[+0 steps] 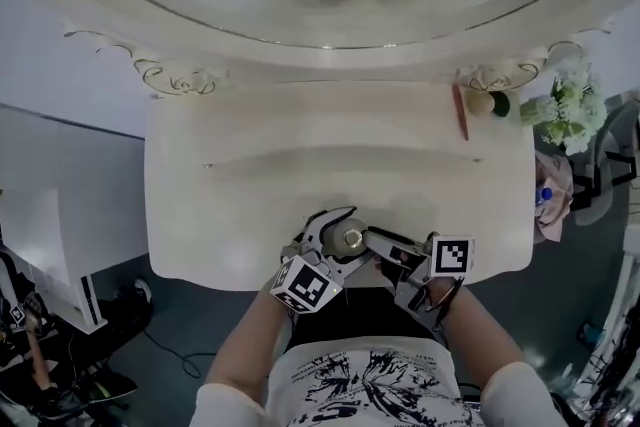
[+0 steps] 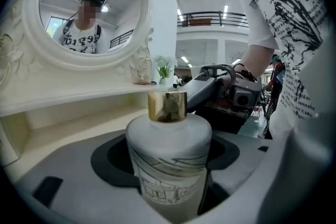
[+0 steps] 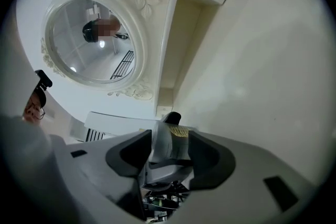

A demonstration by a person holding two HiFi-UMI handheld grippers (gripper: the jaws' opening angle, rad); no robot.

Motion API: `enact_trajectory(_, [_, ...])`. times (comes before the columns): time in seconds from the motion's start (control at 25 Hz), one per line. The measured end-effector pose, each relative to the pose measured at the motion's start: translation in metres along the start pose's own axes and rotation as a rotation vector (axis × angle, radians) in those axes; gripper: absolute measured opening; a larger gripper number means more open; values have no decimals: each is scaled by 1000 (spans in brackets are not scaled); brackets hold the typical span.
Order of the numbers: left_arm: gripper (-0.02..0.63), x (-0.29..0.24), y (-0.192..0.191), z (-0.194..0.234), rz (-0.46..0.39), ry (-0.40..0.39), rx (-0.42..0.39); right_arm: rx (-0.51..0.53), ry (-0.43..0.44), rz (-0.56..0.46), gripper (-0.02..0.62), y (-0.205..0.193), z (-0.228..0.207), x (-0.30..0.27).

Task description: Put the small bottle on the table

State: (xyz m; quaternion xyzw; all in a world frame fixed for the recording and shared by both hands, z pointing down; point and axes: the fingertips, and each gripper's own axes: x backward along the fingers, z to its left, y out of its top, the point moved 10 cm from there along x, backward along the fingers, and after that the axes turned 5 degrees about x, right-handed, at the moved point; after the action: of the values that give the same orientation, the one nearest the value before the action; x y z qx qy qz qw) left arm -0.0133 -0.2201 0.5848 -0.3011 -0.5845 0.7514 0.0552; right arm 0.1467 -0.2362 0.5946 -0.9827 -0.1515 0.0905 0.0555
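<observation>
Head view: I'm seeing the left gripper [image 1: 335, 240] working at the near edge of the white dressing table [image 1: 250, 205], with its jaws clenching the body of the small bottle [image 1: 352, 238]. Left gripper view is backing that up. Both dark pads are pressing on the frosted white body, and the bottle is standing upright with its gold cap [image 2: 167, 106] on top.

Moving right, the right gripper [image 1: 375, 245] is reaching in from the other side and meeting the same bottle. Right gripper view is showing something pale with a gold patch filling the gap between its pads. I'm reading that as the top of the bottle and judging this gripper to be grasping it too, though the contact is looking light.

So both grippers are holding one bottle just over the front strip of the tabletop. The jaws are hiding its base, so I can't tell whether it is resting on the surface.

Far right, a red stick [image 1: 461, 112] and some white flowers [image 1: 568, 110] are lying well apart from the work.

Progress: I'm calling the task unfinished. The bottle is in position, but setting it down, letting go with both grippers and backing away are all remaining.
</observation>
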Motion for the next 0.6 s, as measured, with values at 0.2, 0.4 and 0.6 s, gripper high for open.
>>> enact_trajectory(0.2, [353, -8, -2, 2, 19, 8, -4, 6, -2, -3, 216, 5, -5, 1])
enact_trajectory(0.4, [353, -14, 0, 1, 80, 14, -4, -14, -18, -28, 210, 5, -10, 5])
enact_trajectory(0.6, [353, -16, 1, 4, 111, 7, 26, -16, -6, -43, 209, 6, -11, 4])
